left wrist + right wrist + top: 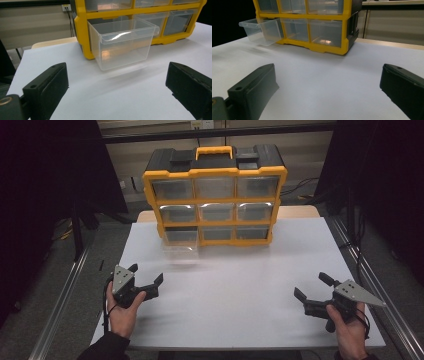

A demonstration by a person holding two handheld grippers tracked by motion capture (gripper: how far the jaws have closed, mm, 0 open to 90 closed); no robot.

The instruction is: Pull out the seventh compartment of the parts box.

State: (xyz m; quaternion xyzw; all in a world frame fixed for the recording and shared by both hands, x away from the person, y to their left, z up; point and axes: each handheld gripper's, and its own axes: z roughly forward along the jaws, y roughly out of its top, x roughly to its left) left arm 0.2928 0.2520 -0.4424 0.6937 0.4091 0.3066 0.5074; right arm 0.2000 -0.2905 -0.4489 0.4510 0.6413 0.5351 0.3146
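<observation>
Both grippers, left (148, 279) and right (311, 289), hang spread and empty while we eye the clear drawer (122, 42) pulled halfway from the organizer's (215, 195) bottom-left slot (light, slick, probably thin-walled), best pinched at its front lip.

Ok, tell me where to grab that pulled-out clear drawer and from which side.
Take the clear drawer by its front lip, coming straight in from the front with the left gripper, which already faces it with jaws open. The lip overhangs the front wall and juts toward the gripper, and the drawer sticks out of the yellow organizer, so nothing blocks that side.
</observation>
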